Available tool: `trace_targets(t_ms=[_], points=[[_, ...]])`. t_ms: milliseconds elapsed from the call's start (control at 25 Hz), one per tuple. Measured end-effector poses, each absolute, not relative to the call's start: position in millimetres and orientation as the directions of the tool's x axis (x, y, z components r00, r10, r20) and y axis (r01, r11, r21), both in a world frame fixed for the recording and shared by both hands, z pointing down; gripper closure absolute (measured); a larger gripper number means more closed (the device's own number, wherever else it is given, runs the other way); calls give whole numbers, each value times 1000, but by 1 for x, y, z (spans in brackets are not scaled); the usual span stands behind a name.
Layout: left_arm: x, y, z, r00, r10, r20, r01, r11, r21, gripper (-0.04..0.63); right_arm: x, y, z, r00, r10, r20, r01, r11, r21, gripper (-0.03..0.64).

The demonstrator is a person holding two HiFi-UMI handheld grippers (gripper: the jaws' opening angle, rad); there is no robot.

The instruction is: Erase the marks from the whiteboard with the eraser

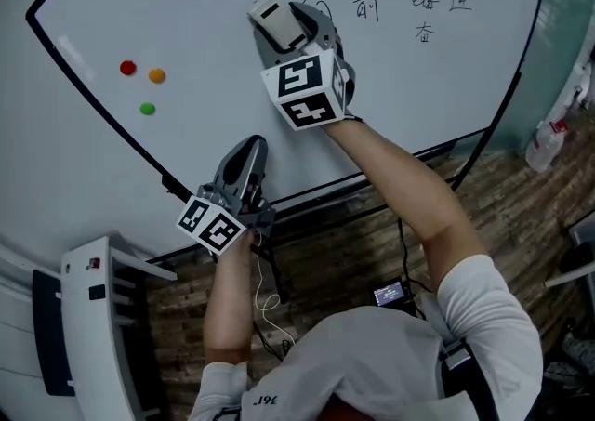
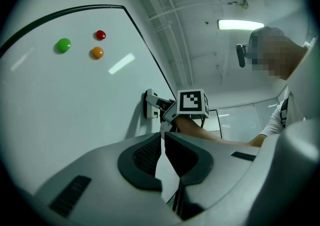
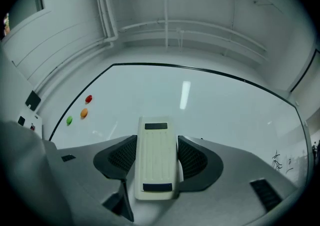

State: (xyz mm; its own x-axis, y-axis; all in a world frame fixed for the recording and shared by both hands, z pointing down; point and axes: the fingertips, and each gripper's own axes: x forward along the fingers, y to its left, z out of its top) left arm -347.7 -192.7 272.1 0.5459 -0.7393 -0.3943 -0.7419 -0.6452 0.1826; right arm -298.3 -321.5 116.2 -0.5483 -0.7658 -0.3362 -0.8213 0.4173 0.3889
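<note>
A white whiteboard (image 1: 204,29) fills the wall ahead, with black handwritten marks (image 1: 423,3) at its upper right. My right gripper (image 1: 284,19) is shut on a cream eraser (image 1: 274,19), held against the board just left of the marks. In the right gripper view the eraser (image 3: 156,157) sits lengthwise between the jaws, and a few marks (image 3: 280,161) show at the far right. My left gripper (image 1: 249,157) hangs low by the board's bottom edge, shut on nothing (image 2: 163,152). The left gripper view shows the eraser (image 2: 151,104) pressed flat on the board.
Red (image 1: 127,67), orange (image 1: 157,75) and green (image 1: 147,109) magnets dot the board's left part. A black frame (image 1: 102,108) edges the board. A white stand (image 1: 98,317) is at lower left, a spray bottle (image 1: 547,145) at right, cables and a small device (image 1: 390,294) on the wooden floor.
</note>
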Motion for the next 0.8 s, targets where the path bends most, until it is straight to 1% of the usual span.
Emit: trace_targets(t_ms=[160,360,800], points=[[-350,-189,278,535,-747,-394,-746,-637,196,568,-298,-323,116,-529,-775,-344,-837,412,359,348],[-346,-189,277,519,-753,-404,-760,-623,185,568,-296,-324,117,-521,-777,-352,-841,400,363,348],[-328,-202,274,506,-761,-406,-767,-612,190,568,-289,-330,116,-528,-787,-319,-837,420,350,348]])
